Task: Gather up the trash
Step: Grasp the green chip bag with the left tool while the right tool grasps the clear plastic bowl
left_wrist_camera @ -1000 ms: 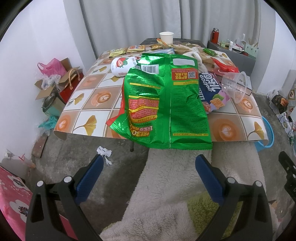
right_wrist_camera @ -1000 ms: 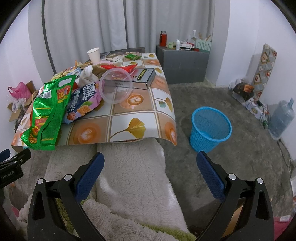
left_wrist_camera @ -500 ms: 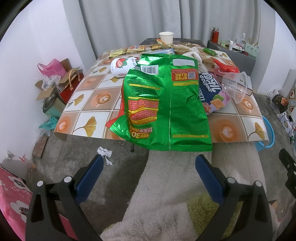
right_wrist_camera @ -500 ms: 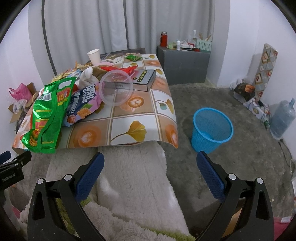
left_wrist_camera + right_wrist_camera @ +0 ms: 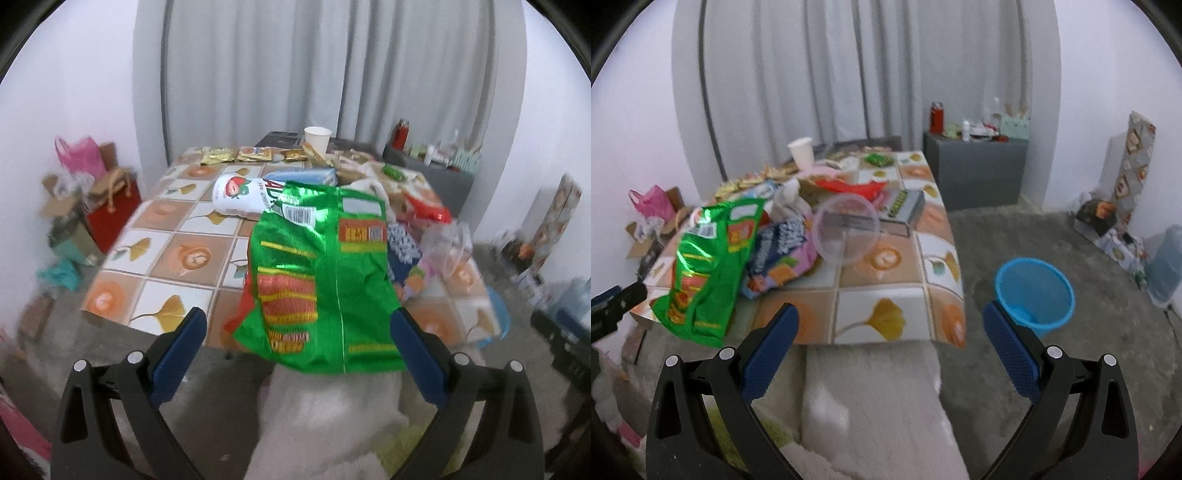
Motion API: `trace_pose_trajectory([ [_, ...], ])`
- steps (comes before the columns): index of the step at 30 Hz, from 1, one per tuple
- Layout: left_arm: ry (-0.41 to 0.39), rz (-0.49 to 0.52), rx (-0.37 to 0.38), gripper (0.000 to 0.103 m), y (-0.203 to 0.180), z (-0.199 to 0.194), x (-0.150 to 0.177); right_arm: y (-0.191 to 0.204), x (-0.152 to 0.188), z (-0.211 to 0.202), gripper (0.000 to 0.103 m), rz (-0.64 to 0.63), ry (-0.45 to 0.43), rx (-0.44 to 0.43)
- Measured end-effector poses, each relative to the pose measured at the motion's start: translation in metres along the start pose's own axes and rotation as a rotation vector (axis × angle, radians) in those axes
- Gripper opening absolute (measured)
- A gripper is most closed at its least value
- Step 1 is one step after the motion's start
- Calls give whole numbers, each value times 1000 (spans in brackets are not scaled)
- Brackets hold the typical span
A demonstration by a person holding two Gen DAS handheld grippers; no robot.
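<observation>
A big green snack bag (image 5: 325, 280) lies over the near edge of the tiled table (image 5: 162, 258); it also shows in the right wrist view (image 5: 709, 266). My left gripper (image 5: 295, 332) is open, its blue pads on either side of the bag's lower end, not touching. Behind the bag lie a white strawberry-print bottle (image 5: 240, 195), a blue-purple snack bag (image 5: 779, 254), a clear plastic cup (image 5: 846, 232) on its side, a red wrapper (image 5: 849, 186) and a paper cup (image 5: 801, 151). My right gripper (image 5: 888, 332) is open and empty before the table's near right corner. A blue waste basket (image 5: 1034, 295) stands on the floor to the right.
A white fluffy rug (image 5: 871, 406) lies below both grippers. Boxes and a pink bag (image 5: 77, 158) sit by the left wall. A grey cabinet (image 5: 975, 170) with bottles stands at the back right. A dark box (image 5: 905, 206) lies on the table.
Both grippers have moved up and closer to the table. The green bag now sits between the left gripper's open pads. Nothing has been gripped.
</observation>
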State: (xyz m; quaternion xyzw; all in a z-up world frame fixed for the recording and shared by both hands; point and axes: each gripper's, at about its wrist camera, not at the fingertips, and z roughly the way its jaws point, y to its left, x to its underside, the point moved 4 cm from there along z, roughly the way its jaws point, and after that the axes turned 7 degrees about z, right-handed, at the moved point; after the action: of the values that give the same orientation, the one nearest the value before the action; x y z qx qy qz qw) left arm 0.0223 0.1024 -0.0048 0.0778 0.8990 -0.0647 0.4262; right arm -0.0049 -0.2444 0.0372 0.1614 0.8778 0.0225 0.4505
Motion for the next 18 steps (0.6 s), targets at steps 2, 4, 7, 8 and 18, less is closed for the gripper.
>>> trace_pose_trajectory([
  [2, -2, -57, 23, 97, 24, 1, 0, 2, -2, 4, 95, -4, -16, -25],
  [4, 3, -78, 30, 97, 41, 1, -1, 4, -5, 6, 95, -11, -26, -35],
  [7, 7, -82, 53, 97, 59, 0, -5, 5, -12, 12, 95, -6, -17, -79],
  [8, 16, -88, 68, 97, 66, 0, -5, 0, -16, 18, 94, 9, 1, -103],
  [18, 134, -121, 178, 85, 100, 23, -23, -5, -21, 65, 72, 234, 233, -339],
])
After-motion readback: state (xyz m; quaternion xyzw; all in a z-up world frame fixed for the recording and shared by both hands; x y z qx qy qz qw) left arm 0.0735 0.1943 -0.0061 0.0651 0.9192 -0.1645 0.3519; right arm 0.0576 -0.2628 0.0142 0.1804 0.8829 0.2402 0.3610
